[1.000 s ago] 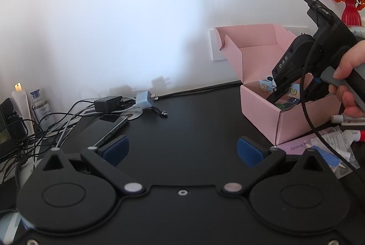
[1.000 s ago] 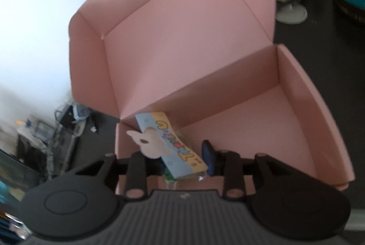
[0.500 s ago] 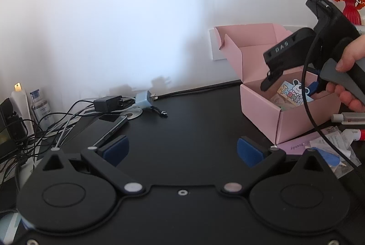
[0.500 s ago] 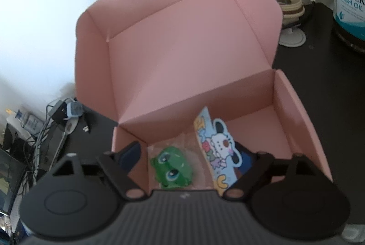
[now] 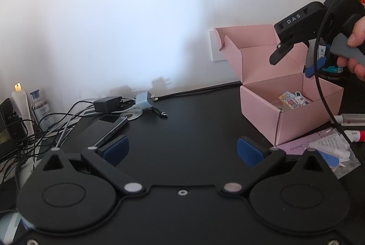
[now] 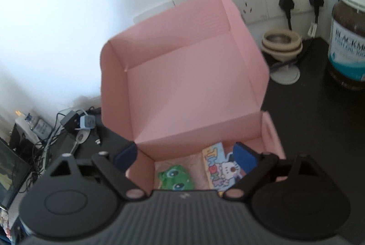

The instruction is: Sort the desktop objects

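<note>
My right gripper point(image 6: 184, 157) hangs above the pink box point(image 6: 182, 94) with its jaws spread wide and nothing between them; the blue pads point(image 6: 245, 157) straddle the near end of the box, the left pad outside its side wall and the right pad over the interior. Directly below, on the box floor, lie a green frog-faced packet point(image 6: 176, 180) and, just beside it on the right, a colourful cartoon card point(image 6: 220, 171) printed with a white animal. The box lid stands open, leaning back toward the wall. My left gripper point(image 5: 182, 151) hovers low over the dark bench point(image 5: 194, 122), jaws likewise wide apart and holding nothing, pointing at bare bench surface. From that side the pink box point(image 5: 269, 115) sits toward the right edge of the bench, with the card point(image 5: 294, 99) visible inside and my right gripper point(image 5: 294, 60) raised above it in my hand point(image 5: 355, 49). Near the right edge, in front of the box, lie a clear plastic bag point(image 5: 337, 151) and a pen-like tube point(image 5: 351, 118). Toward the back left corner sit a phone point(image 5: 114, 126), chargers point(image 5: 107, 103) and tangled cables. By the wall sockets stand a brown supplement bottle point(image 6: 349, 44) and a roll of tape point(image 6: 281, 42).
</note>
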